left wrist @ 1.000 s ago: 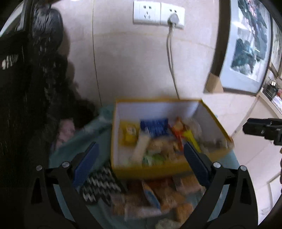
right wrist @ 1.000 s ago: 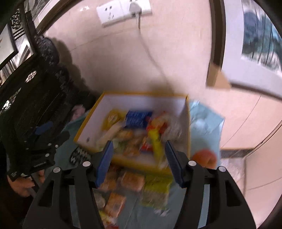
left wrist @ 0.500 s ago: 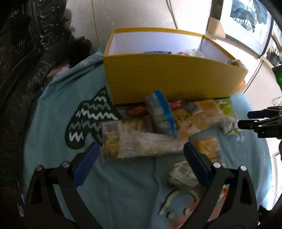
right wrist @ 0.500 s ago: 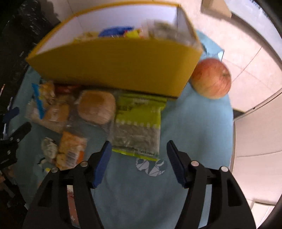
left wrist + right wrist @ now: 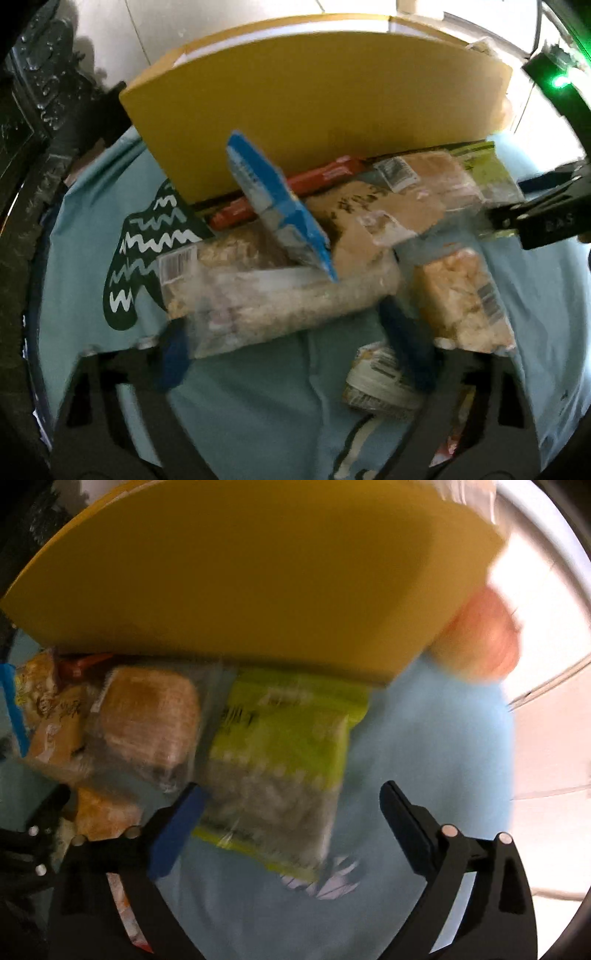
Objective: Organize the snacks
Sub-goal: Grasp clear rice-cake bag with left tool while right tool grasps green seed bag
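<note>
Both my grippers have dropped from above the yellow box to the snacks piled against its front wall. My left gripper is closing around the clear cracker pack, pads not yet pressing. My right gripper is opening over the green packet.

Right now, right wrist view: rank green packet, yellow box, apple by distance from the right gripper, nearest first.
1. Green packet: between the opening jaws of the right gripper, nearer the left finger, not yet touched.
2. Yellow box: behind the packet, across the top of the view.
3. Apple: upper right, beside the box's right corner.
</note>
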The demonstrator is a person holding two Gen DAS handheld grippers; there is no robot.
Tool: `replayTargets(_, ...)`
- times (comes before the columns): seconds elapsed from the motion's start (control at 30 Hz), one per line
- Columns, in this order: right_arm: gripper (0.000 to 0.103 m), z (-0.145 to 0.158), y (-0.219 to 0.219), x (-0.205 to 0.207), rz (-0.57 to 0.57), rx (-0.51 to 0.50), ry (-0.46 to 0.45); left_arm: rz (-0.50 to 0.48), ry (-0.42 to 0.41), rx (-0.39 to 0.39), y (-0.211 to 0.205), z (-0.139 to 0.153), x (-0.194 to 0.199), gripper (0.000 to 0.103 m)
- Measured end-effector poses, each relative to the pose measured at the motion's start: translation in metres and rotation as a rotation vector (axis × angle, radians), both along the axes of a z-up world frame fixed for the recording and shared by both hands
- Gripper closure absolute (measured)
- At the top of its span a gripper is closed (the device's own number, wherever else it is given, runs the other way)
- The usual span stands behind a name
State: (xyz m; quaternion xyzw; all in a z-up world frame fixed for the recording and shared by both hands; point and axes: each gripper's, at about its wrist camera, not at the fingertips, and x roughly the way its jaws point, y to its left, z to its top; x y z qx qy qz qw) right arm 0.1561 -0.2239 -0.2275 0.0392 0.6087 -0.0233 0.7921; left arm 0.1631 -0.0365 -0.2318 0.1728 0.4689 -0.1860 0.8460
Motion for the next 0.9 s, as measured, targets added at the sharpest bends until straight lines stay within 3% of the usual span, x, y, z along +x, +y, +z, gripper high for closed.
replayTargets(0.07, 0.046, 0.007, 0.006, -0.006, 0.055, 0.019, -0.022, -0.007, 0.025, -0.08, 0.008, 0.007, -0.002, 0.069)
replayTargets(0.13, 0.058, 0.013, 0.008, -0.015, 0.064, 0.057, -0.027, -0.012, 0.038, -0.128, 0.016, 0.012, -0.012, 0.082)
replayTargets(0.17, 0.063, 0.015, 0.008, -0.019, 0.063, 0.078, -0.027, -0.023, 0.04, -0.145, 0.02, 0.013, -0.019, 0.103)
replayTargets(0.43, 0.072, 0.018, 0.014, -0.056, 0.1, 0.129, -0.001, -0.093, 0.063, -0.234, 0.022, 0.022, -0.049, 0.103)
replayTargets(0.57, 0.071, 0.017, 0.015, -0.076, 0.106, 0.115, 0.007, -0.088, 0.02, -0.199, 0.022, 0.026, -0.052, 0.102)
replayTargets(0.63, 0.065, 0.014, 0.004, -0.065, 0.1, 0.089, 0.002, -0.045, -0.021, -0.179, 0.025, 0.029, -0.043, 0.09)
replayTargets(0.7, 0.056, 0.015, -0.003, -0.054, 0.09, 0.06, 0.009, -0.032, -0.042, -0.154, 0.023, 0.028, -0.031, 0.044)
replayTargets(0.77, 0.044, 0.015, 0.006, -0.04, 0.086, 0.027, 0.009, -0.046, -0.035, -0.136, 0.017, 0.026, -0.022, 0.039)
replayTargets(0.9, 0.037, 0.013, 0.024, -0.023, 0.096, -0.044, 0.009, -0.127, -0.009, -0.101, -0.006, 0.017, -0.011, 0.039)
